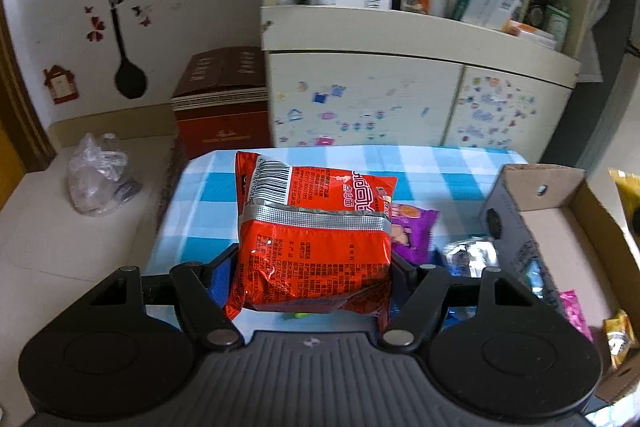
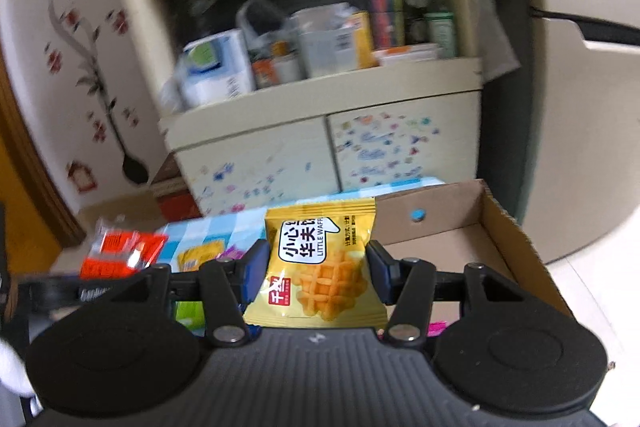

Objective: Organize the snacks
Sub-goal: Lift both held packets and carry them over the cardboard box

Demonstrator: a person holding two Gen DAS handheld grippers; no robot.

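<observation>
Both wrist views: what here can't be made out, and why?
- Left wrist: the cardboard box floor near the camera, hidden by its wall and the left gripper gripping the red packet.
- Left wrist: silver wrapper, blurred, label unreadable.
- Right wrist: shelf items, motion-blurred.
- Right wrist: waffle packet sides, covered by the right gripper pads.

A blue-and-white checked table (image 1: pixel 460 163) lies beyond the fingers. On it, past the fingertips, rest a purple snack packet (image 1: pixel 414 233) and a silver packet (image 1: pixel 470 251). Right of the fingers stands an open cardboard box (image 1: pixel 552 183).

Two close wrist views toward shared cabinet (image 1: pixel 400 99)
</observation>
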